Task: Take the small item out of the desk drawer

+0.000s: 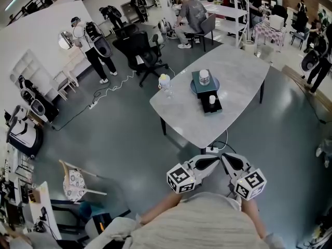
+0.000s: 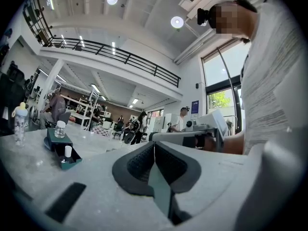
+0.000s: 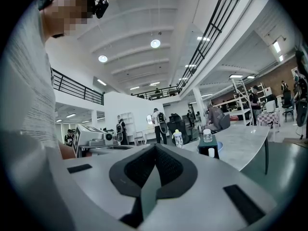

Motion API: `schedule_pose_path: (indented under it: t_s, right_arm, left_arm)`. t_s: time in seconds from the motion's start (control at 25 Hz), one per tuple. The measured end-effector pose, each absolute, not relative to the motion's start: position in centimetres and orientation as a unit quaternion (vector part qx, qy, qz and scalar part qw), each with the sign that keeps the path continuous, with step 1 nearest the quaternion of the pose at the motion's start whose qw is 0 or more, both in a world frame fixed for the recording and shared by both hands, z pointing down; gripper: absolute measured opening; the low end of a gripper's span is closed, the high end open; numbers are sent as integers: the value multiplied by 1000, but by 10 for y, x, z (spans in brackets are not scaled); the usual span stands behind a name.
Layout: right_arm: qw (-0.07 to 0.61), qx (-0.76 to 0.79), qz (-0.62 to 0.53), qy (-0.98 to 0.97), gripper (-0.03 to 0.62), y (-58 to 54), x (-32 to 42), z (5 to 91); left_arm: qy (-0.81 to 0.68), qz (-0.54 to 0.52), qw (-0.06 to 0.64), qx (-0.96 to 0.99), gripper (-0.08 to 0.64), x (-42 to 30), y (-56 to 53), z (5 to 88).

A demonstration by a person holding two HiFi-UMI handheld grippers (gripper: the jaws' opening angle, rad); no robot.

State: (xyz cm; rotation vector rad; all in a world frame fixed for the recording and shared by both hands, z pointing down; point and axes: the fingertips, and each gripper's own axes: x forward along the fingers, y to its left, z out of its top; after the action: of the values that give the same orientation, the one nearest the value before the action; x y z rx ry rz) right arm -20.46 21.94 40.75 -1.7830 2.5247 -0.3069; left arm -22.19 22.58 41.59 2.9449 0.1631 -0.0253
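A small teal desk drawer unit (image 1: 199,88) stands on the grey table (image 1: 238,82), with a clear jar (image 1: 204,77) on top. Its drawer (image 1: 212,108) is pulled out toward me and holds a small white item (image 1: 211,99). The left gripper view shows the same unit (image 2: 54,144) and white item (image 2: 68,151); the right gripper view shows the unit (image 3: 207,146) too. Both grippers hang close to my body, well short of the table. My left gripper (image 1: 211,162) (image 2: 155,146) is shut and empty. My right gripper (image 1: 231,162) (image 3: 155,148) is also shut and empty.
A baby bottle (image 1: 165,82) stands near the table's left edge. A black office chair (image 1: 140,53) sits beyond it, and a cable (image 1: 111,92) trails across the floor. Several people stand or sit farther off. Shelves and gear line the left wall.
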Motion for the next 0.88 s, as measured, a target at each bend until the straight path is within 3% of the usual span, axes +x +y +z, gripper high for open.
schedule_pose_path:
  t_s: [0.88]
  right_arm:
    - [16, -545, -90, 833, 11, 236, -166, 409]
  left_arm:
    - [22, -1, 101, 995, 17, -180, 242, 422]
